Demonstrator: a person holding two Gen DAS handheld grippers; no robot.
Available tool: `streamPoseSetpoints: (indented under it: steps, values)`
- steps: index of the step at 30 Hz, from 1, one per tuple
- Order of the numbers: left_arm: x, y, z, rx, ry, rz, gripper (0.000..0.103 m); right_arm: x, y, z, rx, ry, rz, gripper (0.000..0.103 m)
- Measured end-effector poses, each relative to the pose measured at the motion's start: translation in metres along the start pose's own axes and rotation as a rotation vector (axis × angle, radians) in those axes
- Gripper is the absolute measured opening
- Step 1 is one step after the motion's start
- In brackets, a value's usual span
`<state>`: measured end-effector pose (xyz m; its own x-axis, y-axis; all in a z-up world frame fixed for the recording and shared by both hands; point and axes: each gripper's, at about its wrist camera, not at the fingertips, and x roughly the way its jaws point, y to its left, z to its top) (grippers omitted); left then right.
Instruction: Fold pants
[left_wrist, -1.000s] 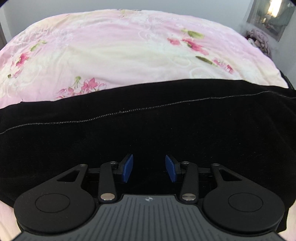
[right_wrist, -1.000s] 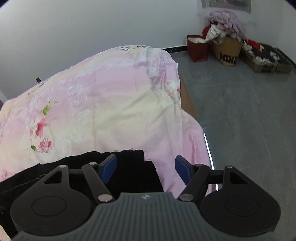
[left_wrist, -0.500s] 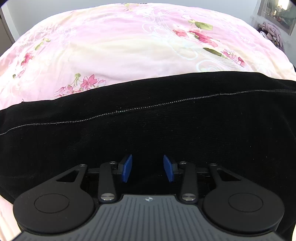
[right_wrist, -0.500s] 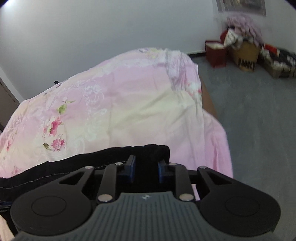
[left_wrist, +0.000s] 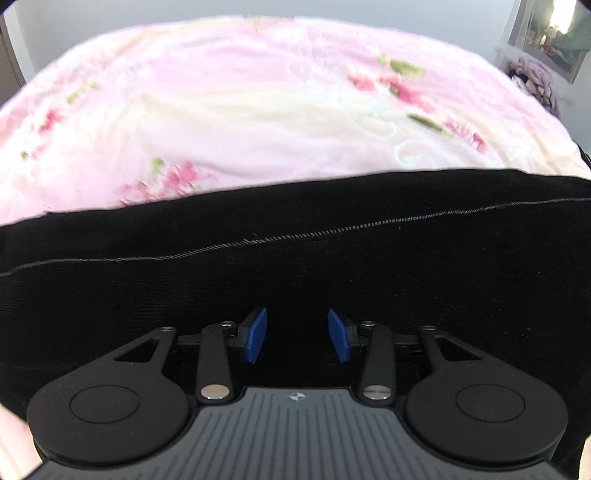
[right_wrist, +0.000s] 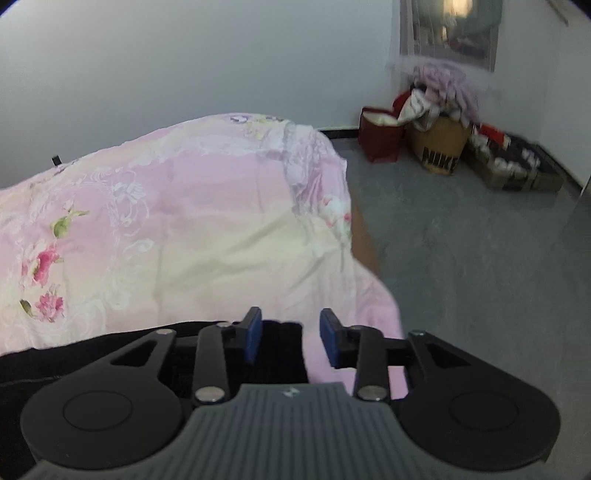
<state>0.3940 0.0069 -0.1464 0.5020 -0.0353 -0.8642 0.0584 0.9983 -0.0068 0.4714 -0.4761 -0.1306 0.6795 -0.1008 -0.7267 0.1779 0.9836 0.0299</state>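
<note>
The left claw (left_wrist: 297, 334) hovers with its jaws apart just above the black soft-knit pants (left_wrist: 295, 266) spread on the pink floral bed quilt (left_wrist: 258, 110), while the right claw (right_wrist: 290, 338), having pinched the pants' end beneath it, has just been opening, pads clear of the cloth, which suggests that fold is laid.

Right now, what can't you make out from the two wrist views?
- Black pants, left wrist: both ends cut off by the frame edges, near part hidden behind the left gripper; fold state unclear.
- Pants end, right wrist: mostly hidden by the right gripper, jaws just opened, pads apart.
- Floral bedspread, left wrist: print motion-blurred.
- Corner clutter, right wrist: too blurred to identify.
</note>
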Motion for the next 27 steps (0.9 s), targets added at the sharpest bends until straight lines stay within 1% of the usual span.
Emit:
streamPoseSetpoints:
  steps: [1, 3, 5, 7, 9, 11, 13, 15, 17, 19, 21, 23, 24, 26, 27]
  values:
    - [-0.011, 0.000, -0.004, 0.001, -0.022, -0.013, 0.049, -0.013, 0.000, 0.000, -0.010, -0.003, 0.005, 0.045]
    - [-0.034, -0.002, -0.015, 0.012, -0.055, -0.062, 0.049, -0.042, 0.003, -0.005, -0.024, -0.015, 0.035, 0.045]
    - [-0.060, -0.007, -0.030, 0.024, -0.081, -0.146, 0.049, -0.069, 0.011, -0.018, -0.050, -0.019, 0.056, 0.052]
    - [-0.084, -0.018, -0.049, 0.045, -0.099, -0.229, 0.049, -0.091, 0.020, -0.038, -0.083, -0.017, 0.077, 0.052]
    - [-0.103, -0.033, -0.069, 0.064, -0.094, -0.300, 0.049, -0.108, 0.023, -0.058, -0.101, -0.012, 0.084, 0.052]
    - [-0.116, -0.054, -0.091, 0.082, -0.075, -0.379, 0.049, -0.122, 0.020, -0.080, -0.089, 0.002, 0.094, 0.052]
    - [-0.122, -0.081, -0.114, 0.135, -0.041, -0.421, 0.049, -0.133, 0.015, -0.099, -0.067, 0.014, 0.104, 0.052]
    - [-0.122, -0.110, -0.134, 0.194, -0.038, -0.422, 0.049, -0.142, 0.011, -0.118, -0.064, 0.035, 0.126, 0.052]
    - [-0.118, -0.135, -0.148, 0.218, -0.061, -0.398, 0.049, -0.148, 0.006, -0.134, -0.065, 0.052, 0.138, 0.053]
    - [-0.110, -0.155, -0.155, 0.213, -0.078, -0.393, 0.049, -0.150, 0.000, -0.148, -0.079, 0.083, 0.148, 0.054]
    - [-0.099, -0.169, -0.158, 0.187, -0.101, -0.375, 0.049, -0.150, -0.006, -0.158, -0.097, 0.097, 0.146, 0.055]
    - [-0.084, -0.183, -0.158, 0.168, -0.094, -0.361, 0.049, -0.149, -0.016, -0.167, -0.120, 0.103, 0.145, 0.062]
    - [-0.078, -0.189, -0.157, 0.160, -0.097, -0.346, 0.049, -0.148, -0.022, -0.171, -0.128, 0.103, 0.141, 0.063]
    - [-0.067, -0.198, -0.156, 0.165, -0.111, -0.305, 0.041, -0.144, -0.033, -0.177, -0.140, 0.108, 0.135, 0.063]
    - [-0.063, -0.201, -0.156, 0.169, -0.117, -0.282, 0.030, -0.141, -0.038, -0.177, -0.143, 0.111, 0.131, 0.063]
